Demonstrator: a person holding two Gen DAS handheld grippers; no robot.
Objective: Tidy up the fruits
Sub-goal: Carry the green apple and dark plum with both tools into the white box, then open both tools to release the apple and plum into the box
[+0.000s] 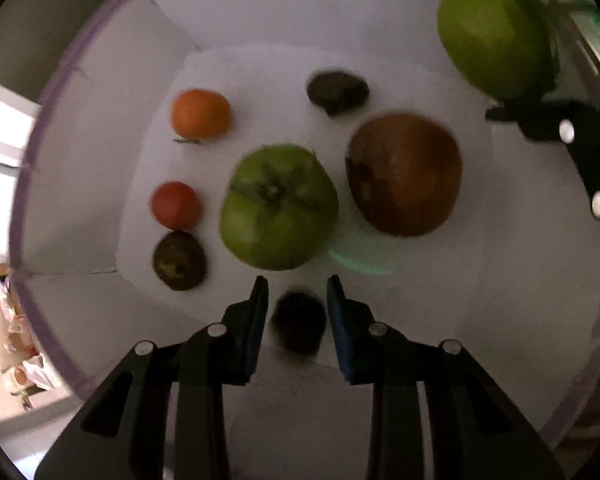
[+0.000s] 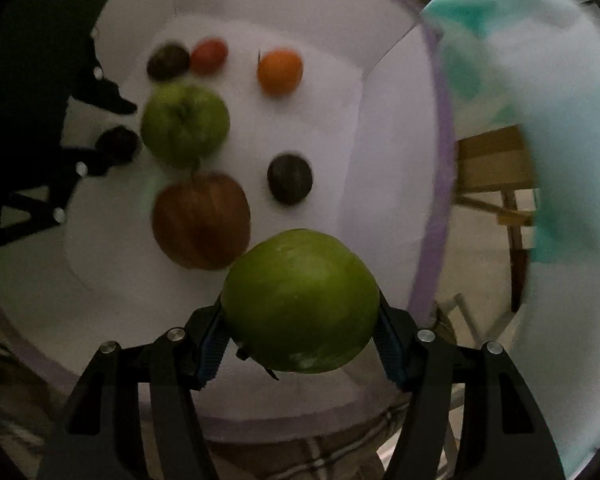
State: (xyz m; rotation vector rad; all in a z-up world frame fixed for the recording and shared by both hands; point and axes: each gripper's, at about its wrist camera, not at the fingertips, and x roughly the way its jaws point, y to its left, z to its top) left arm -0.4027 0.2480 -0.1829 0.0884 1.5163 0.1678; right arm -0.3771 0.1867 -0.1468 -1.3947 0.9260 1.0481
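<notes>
A white bin with a purple rim (image 1: 100, 80) holds several fruits: a green apple (image 1: 278, 206), a brown-red apple (image 1: 404, 174), an orange (image 1: 201, 113), a small red fruit (image 1: 176, 205) and dark round fruits (image 1: 337, 91) (image 1: 179, 260). My left gripper (image 1: 298, 300) is open inside the bin, its fingers on either side of a dark fruit (image 1: 299, 322) without touching it. My right gripper (image 2: 300, 320) is shut on a large green apple (image 2: 300, 300) above the bin's near rim (image 2: 436, 200); the apple also shows in the left wrist view (image 1: 494, 36).
A teal and white cloth (image 2: 540, 120) hangs at the right of the bin. A wooden frame (image 2: 496, 168) and pale floor lie beyond the rim. A plaid fabric (image 2: 320, 456) is under the bin's near edge.
</notes>
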